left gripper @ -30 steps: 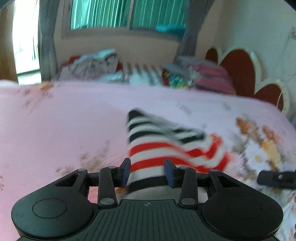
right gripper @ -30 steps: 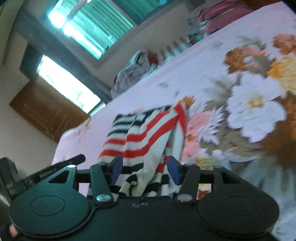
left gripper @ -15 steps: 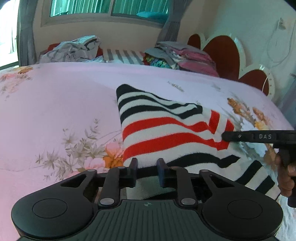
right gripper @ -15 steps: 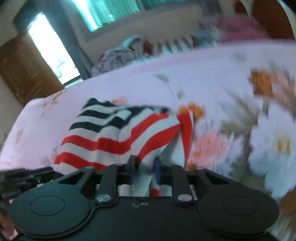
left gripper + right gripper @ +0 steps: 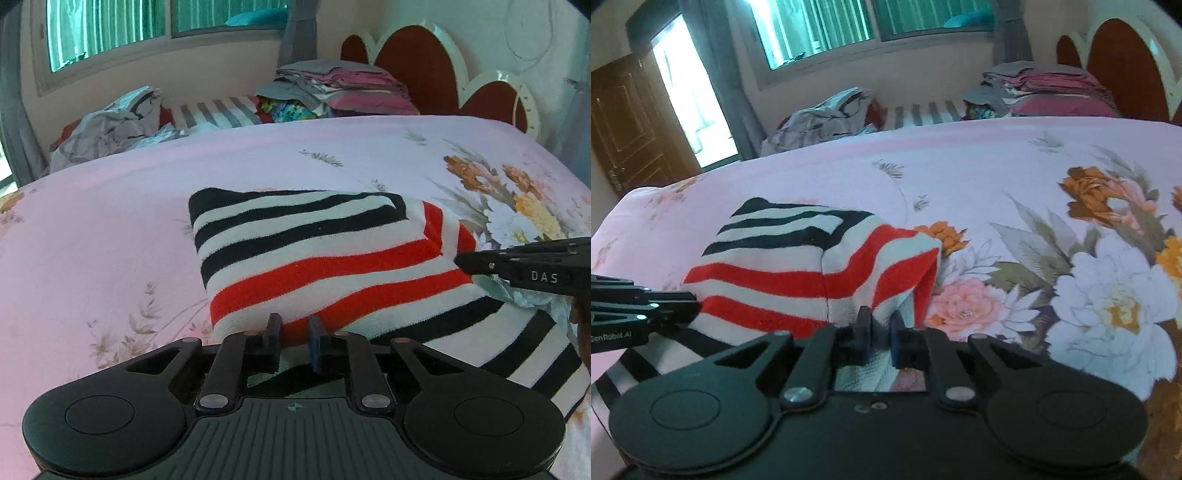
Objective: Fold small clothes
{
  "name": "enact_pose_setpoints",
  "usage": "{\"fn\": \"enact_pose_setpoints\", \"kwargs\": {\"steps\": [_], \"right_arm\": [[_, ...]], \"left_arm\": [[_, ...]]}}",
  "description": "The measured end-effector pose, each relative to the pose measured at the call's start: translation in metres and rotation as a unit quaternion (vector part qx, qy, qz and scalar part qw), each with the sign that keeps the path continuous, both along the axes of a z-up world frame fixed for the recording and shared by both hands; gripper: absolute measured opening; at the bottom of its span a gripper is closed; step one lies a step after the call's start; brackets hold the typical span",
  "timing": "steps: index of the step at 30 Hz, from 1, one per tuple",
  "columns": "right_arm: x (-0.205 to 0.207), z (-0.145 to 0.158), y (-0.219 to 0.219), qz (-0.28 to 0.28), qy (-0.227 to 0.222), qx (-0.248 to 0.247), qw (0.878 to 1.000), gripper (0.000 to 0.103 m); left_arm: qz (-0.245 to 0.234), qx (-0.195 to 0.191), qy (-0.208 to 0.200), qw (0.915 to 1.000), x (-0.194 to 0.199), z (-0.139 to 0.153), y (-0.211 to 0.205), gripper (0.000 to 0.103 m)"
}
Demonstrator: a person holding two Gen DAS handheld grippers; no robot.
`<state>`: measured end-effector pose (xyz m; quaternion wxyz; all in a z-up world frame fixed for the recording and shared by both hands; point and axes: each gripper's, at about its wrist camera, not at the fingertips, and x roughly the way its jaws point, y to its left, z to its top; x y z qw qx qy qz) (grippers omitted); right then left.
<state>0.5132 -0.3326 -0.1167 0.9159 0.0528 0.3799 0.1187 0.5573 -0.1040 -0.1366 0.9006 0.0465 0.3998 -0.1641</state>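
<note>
A small striped garment [image 5: 317, 254], black, white and red, lies partly folded on the pink floral bedspread [image 5: 92, 229]. My left gripper [image 5: 294, 330] is shut on its near edge at the red stripe. My right gripper [image 5: 880, 328] is shut on the garment's [image 5: 798, 269] near right edge, next to a hanging red and white flap. The right gripper also shows in the left wrist view [image 5: 524, 266] at the garment's right side, and the left gripper shows in the right wrist view [image 5: 642, 314] at its left side.
Beyond the bedspread [image 5: 997, 177] lie a heap of crumpled grey clothes [image 5: 110, 129] and a stack of folded pink and grey clothes [image 5: 340, 88]. A red and white headboard [image 5: 424, 66] stands at the right. A wooden door [image 5: 628, 122] is at the left.
Both grippers closed from open onto the garment's near edge. The garment went from bunched and lifted to spread lower and flatter on the bed.
</note>
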Motion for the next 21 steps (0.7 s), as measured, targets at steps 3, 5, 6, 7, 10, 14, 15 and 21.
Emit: {"fn": "enact_pose_setpoints", "kwargs": {"steps": [3, 5, 6, 7, 10, 14, 15, 21], "right_arm": [[-0.002, -0.004, -0.004, 0.000, 0.011, 0.008, 1.000, 0.010], [0.001, 0.000, -0.005, 0.000, 0.021, 0.016, 1.000, 0.013], [0.000, 0.009, -0.006, -0.007, 0.018, 0.018, 1.000, 0.021], [-0.003, 0.019, -0.006, -0.008, 0.007, 0.018, 1.000, 0.023], [-0.018, 0.048, -0.005, 0.025, 0.009, 0.024, 0.999, 0.027], [-0.052, 0.062, 0.014, 0.084, 0.014, 0.009, 0.996, 0.026], [-0.061, 0.061, 0.023, 0.093, 0.011, -0.011, 0.996, 0.029], [-0.087, 0.047, 0.046, 0.072, 0.031, -0.084, 0.993, 0.035]], "left_arm": [[-0.012, -0.004, 0.002, 0.9999, 0.000, 0.001, 0.004, 0.014], [-0.005, -0.011, 0.005, 0.9999, 0.000, 0.005, 0.009, 0.014], [0.001, -0.021, 0.002, 0.9998, -0.004, 0.010, 0.013, 0.014], [0.005, -0.037, -0.003, 0.9993, -0.010, 0.015, 0.020, 0.014], [0.011, -0.062, -0.013, 0.9979, -0.042, 0.026, 0.041, 0.014], [0.020, -0.051, -0.021, 0.9983, -0.073, 0.024, 0.053, 0.014], [0.023, -0.051, -0.018, 0.9983, -0.077, 0.020, 0.055, 0.014], [0.027, -0.038, 0.002, 0.9989, -0.084, -0.002, 0.051, 0.014]]}}
